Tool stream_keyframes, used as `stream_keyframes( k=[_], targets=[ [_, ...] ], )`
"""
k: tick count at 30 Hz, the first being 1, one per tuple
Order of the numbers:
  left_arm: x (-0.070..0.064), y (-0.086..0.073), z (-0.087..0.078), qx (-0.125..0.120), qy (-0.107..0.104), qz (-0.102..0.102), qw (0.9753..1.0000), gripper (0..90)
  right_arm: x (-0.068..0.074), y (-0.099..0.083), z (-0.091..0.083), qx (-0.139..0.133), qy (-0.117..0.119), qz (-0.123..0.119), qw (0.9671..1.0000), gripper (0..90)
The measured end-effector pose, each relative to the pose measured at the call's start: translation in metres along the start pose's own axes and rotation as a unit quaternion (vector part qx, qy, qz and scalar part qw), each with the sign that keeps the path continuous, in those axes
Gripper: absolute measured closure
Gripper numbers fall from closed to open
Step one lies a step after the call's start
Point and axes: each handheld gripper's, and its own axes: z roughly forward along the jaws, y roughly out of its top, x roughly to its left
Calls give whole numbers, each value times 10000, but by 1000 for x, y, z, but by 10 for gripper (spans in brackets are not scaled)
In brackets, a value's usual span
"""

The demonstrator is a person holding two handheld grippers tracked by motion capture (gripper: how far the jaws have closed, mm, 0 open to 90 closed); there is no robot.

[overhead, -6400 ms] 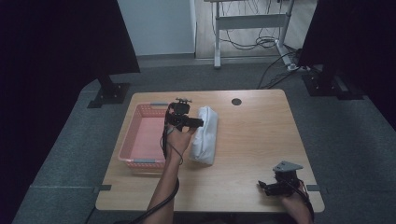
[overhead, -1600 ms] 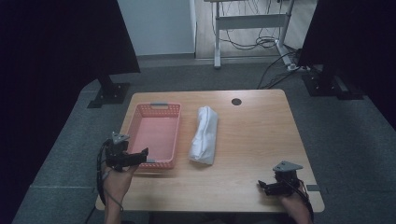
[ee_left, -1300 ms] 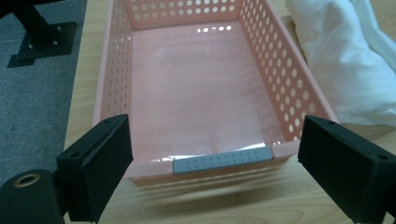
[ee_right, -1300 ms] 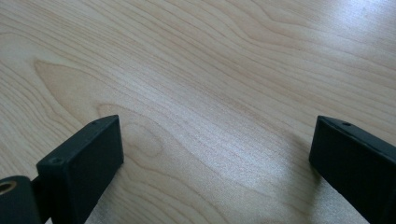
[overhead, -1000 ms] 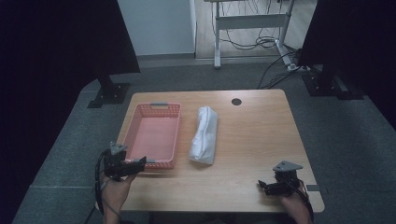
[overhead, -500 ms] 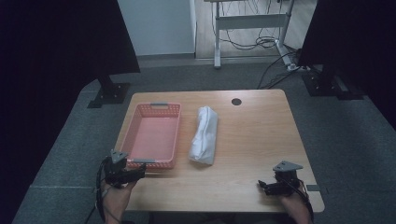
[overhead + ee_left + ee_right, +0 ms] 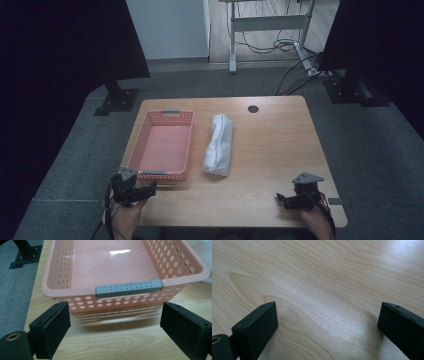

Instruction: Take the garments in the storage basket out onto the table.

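Approach step, by the look of it: left gripper (image 7: 115, 332), jaws spread wide and empty, faces the near grey handle (image 7: 128, 288) of the pink perforated plastic basket (image 7: 165, 146) at the wooden table's (image 7: 270, 150) left. Next: advance, close on handle. Right gripper (image 7: 328, 330) spread, idle, near the front right corner.

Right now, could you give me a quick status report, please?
Left gripper open, facing the pink basket, apart. Right gripper open over bare table. White bundle beside basket; nothing blocking.
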Motion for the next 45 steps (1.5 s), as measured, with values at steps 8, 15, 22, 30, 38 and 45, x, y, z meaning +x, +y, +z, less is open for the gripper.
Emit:
stream_keyframes(
  k=[8, 15, 22, 30, 38, 45],
  targets=[
    [-1, -10, 5, 42, -8, -50, 10000, 87, 0, 0, 0, -1, 0, -1, 10000, 25],
    [-4, -19, 11, 114, -18, -64, 9999, 87, 0, 0, 0, 0, 1, 2, 10000, 26],
    [-7, -28, 18, 183, -28, -75, 9998, 83, 0, 0, 0, 0, 1, 0, 10000, 25],
    [-11, -39, 26, 305, -46, -56, 9995, 79, 0, 0, 0, 0, 1, 1, 10000, 25],
    [-15, -50, 36, 467, -42, -47, 9989, 76, 0, 0, 0, -1, 0, 1, 10000, 25],
    [-18, -59, 43, 620, -50, -58, 9980, 74, 0, 0, 0, 0, 1, 0, 10000, 25]
  ],
)
